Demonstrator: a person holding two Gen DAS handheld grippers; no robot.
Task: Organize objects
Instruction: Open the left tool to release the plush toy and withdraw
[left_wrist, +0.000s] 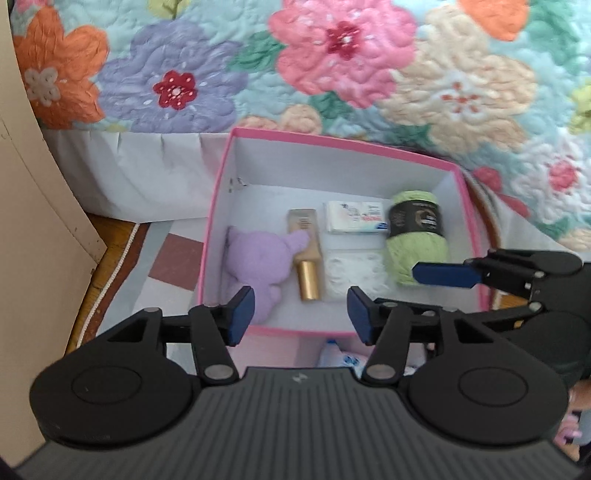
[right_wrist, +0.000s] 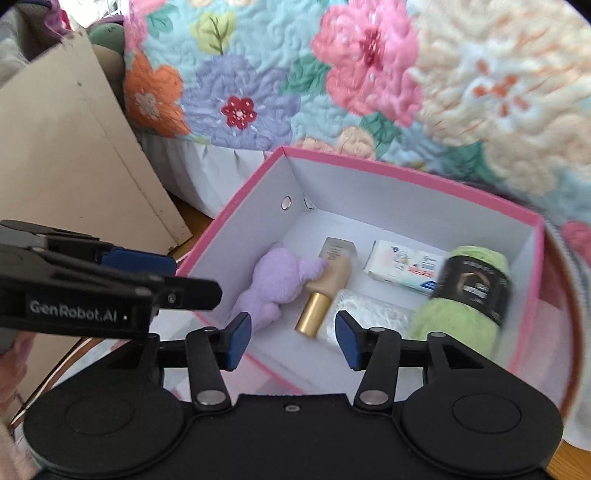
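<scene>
A pink box (left_wrist: 332, 142) (right_wrist: 406, 173) with a white inside stands open on the floor. In it lie a purple plush toy (left_wrist: 255, 258) (right_wrist: 277, 284), a beige bottle with a gold cap (left_wrist: 306, 254) (right_wrist: 328, 280), a white printed packet (left_wrist: 356, 218) (right_wrist: 402, 269), a white lacy bundle (left_wrist: 352, 271) (right_wrist: 369, 314) and a green yarn skein (left_wrist: 417, 240) (right_wrist: 465, 306) with a black label. My left gripper (left_wrist: 301, 314) hangs open above the box's near wall, with nothing between its pads. My right gripper (right_wrist: 293, 341) is open and empty too, over the near side of the box.
A floral quilt (left_wrist: 332, 55) (right_wrist: 369, 74) drapes over the bed behind the box. A beige board (left_wrist: 29, 221) (right_wrist: 74, 166) leans at the left. The box stands on a patterned rug (left_wrist: 173, 258), with wood floor (left_wrist: 107, 236) beside it. A white and blue item (left_wrist: 340, 356) lies in front of the box.
</scene>
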